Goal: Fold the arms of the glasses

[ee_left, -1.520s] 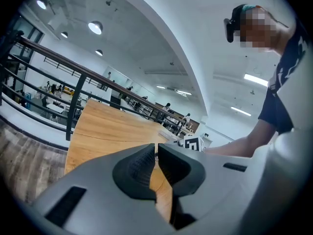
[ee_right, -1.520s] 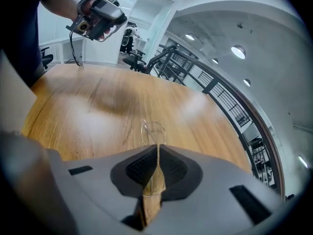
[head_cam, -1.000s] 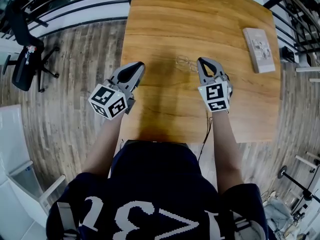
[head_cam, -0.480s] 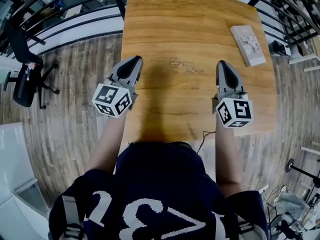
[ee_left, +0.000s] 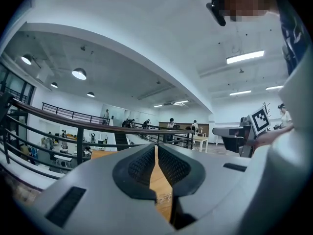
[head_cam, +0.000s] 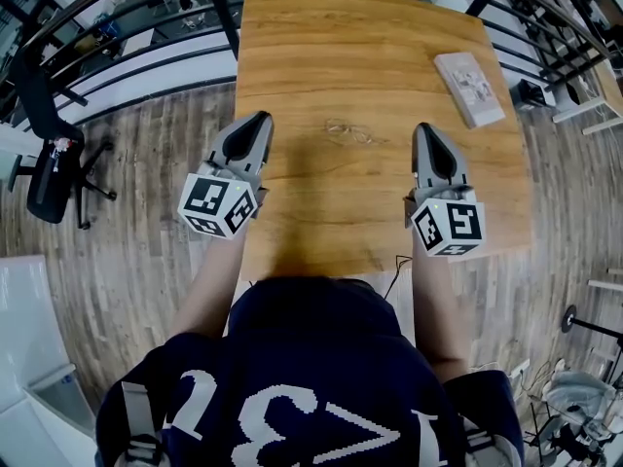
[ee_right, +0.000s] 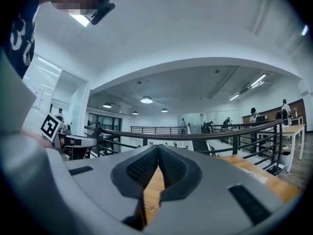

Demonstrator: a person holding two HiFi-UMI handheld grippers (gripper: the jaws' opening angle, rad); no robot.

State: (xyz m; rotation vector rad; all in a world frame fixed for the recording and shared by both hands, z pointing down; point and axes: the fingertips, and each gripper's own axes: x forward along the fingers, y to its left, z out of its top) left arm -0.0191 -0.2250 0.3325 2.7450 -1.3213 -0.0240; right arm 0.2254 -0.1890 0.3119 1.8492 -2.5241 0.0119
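Observation:
Thin wire-framed glasses [head_cam: 348, 131] lie flat on the wooden table [head_cam: 360, 47], between the two grippers; whether their arms are folded is too small to tell. My left gripper [head_cam: 257, 123] hovers at the table's left edge, to the left of the glasses, pointing level with its jaws shut and empty. To the right of the glasses, my right gripper [head_cam: 424, 130] is likewise shut with nothing in it. Through the slit under the closed pads, the glasses [ee_left: 165, 196] show faintly in the left gripper view, as do the glasses [ee_right: 152, 208] in the right gripper view.
A pale book [head_cam: 469, 88] lies near the table's far right edge. Black railings [head_cam: 146, 42] run beyond the table's left and far sides. An office chair [head_cam: 54, 154] stands on the wooden floor at left.
Both grippers have risen off the table. The right gripper has drawn away from the glasses, to the right and back toward me. The glasses stay on the table.

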